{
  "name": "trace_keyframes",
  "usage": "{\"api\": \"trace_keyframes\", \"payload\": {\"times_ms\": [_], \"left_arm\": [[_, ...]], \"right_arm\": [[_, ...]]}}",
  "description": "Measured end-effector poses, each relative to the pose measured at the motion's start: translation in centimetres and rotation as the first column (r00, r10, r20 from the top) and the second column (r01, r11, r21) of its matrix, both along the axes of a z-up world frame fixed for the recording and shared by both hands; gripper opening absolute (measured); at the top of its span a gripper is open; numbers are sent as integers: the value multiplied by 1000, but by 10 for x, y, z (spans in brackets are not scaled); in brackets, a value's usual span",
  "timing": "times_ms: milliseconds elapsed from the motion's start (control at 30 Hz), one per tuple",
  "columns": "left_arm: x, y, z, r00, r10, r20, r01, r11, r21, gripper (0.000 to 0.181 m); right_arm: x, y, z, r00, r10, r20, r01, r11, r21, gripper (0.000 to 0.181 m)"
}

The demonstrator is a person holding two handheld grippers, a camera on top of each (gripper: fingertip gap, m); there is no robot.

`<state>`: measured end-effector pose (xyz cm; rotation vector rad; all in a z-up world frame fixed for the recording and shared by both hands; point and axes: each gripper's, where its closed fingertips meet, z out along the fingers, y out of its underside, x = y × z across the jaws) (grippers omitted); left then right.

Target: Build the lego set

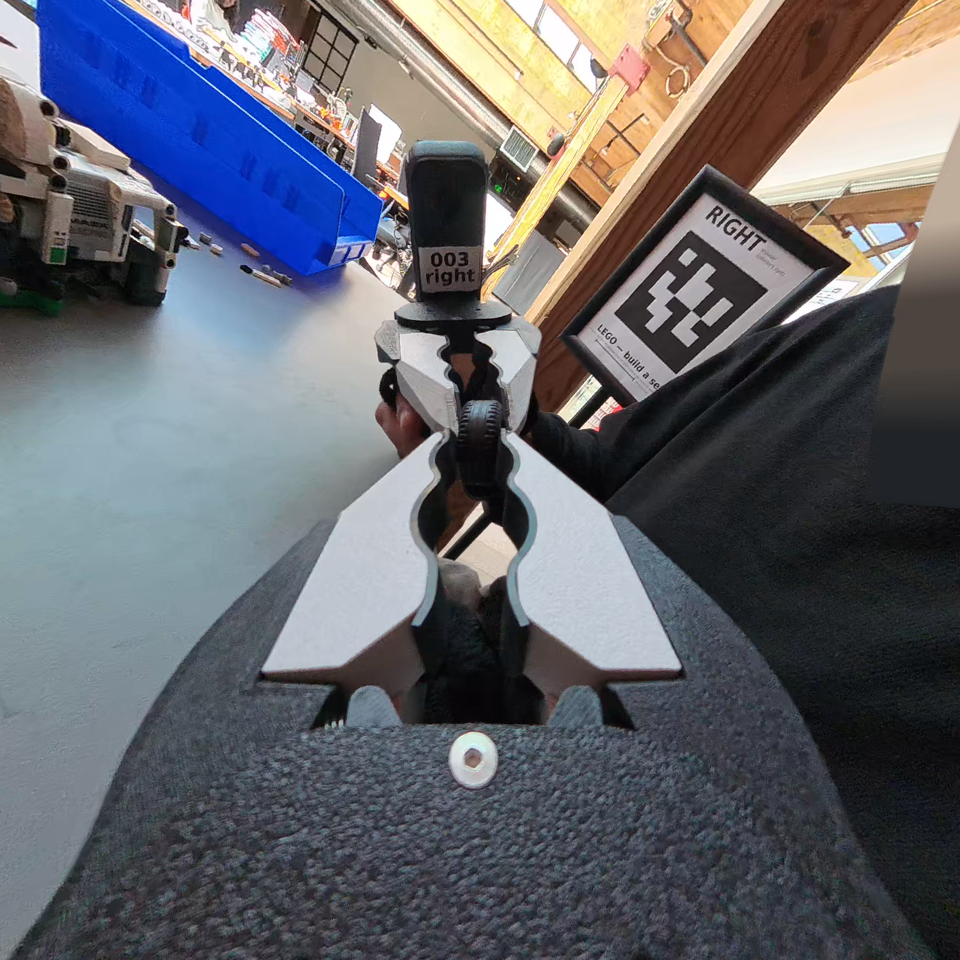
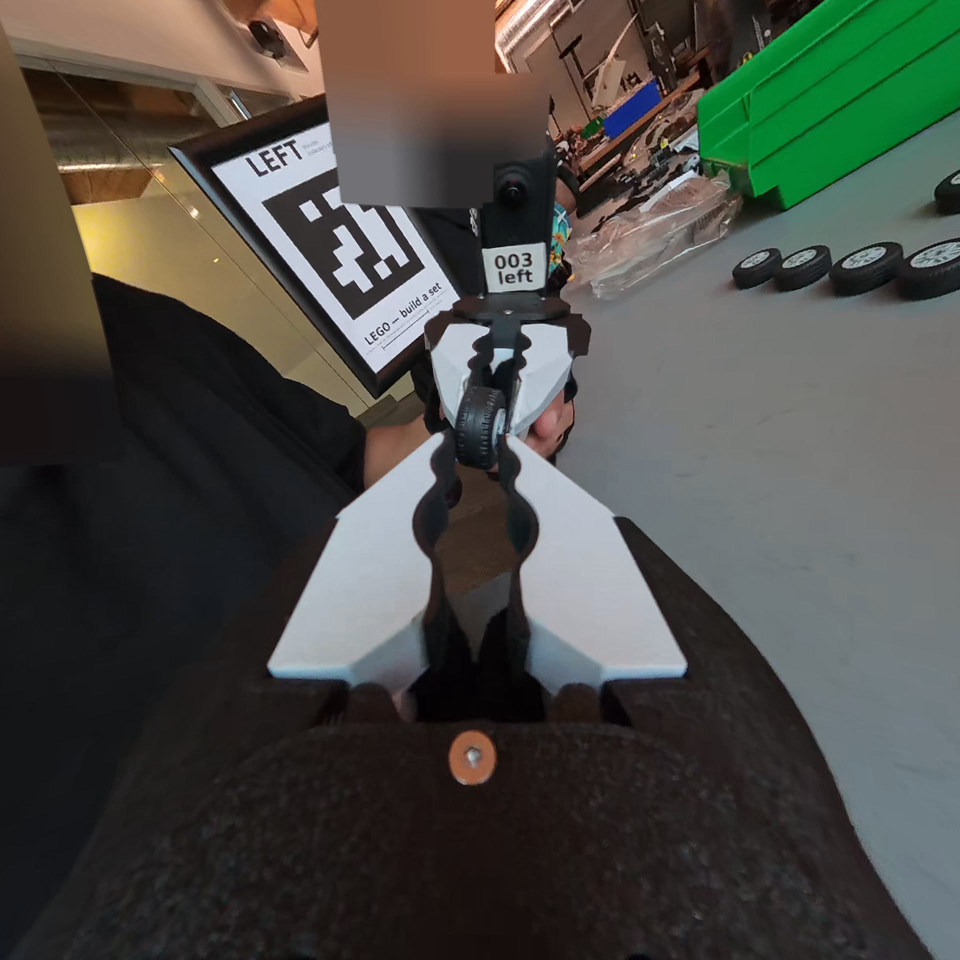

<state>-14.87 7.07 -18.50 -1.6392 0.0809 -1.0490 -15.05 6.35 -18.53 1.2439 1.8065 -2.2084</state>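
Note:
A small black wheel (image 1: 480, 422) with a grey rim hangs in the air between my two grippers, which face each other tip to tip. In the left wrist view my left gripper (image 1: 477, 440) is closed on the wheel from the near side. The right gripper (image 1: 482, 413) meets it from the far side. In the right wrist view my right gripper (image 2: 477, 441) is closed on the same wheel (image 2: 480, 426), and the left gripper (image 2: 485, 402) grips it from the far side. A hand shows behind each far gripper.
A partly built white and grey LEGO vehicle (image 1: 78, 208) stands at the far left, with small loose pieces (image 1: 262, 275) and a blue bin (image 1: 208, 140) behind it. Several finished wheels (image 2: 836, 270), plastic bags (image 2: 654, 234) and a green bin (image 2: 831, 104) lie at the right. A framed sign (image 1: 696, 296) stands by each side. Left and right tips are no more than a few centimetres apart.

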Motion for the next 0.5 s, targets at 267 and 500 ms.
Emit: {"api": "trace_keyframes", "payload": {"times_ms": [267,500], "left_arm": [[10,-6,15,964,-119,236,119,993,13,13],[-9,8,-6,994,89,-63,-91,995,-30,13]], "right_arm": [[10,-2,14,974,182,132,-133,940,-314,15],[-11,13,-4,998,-58,32,58,998,-16,13]]}}
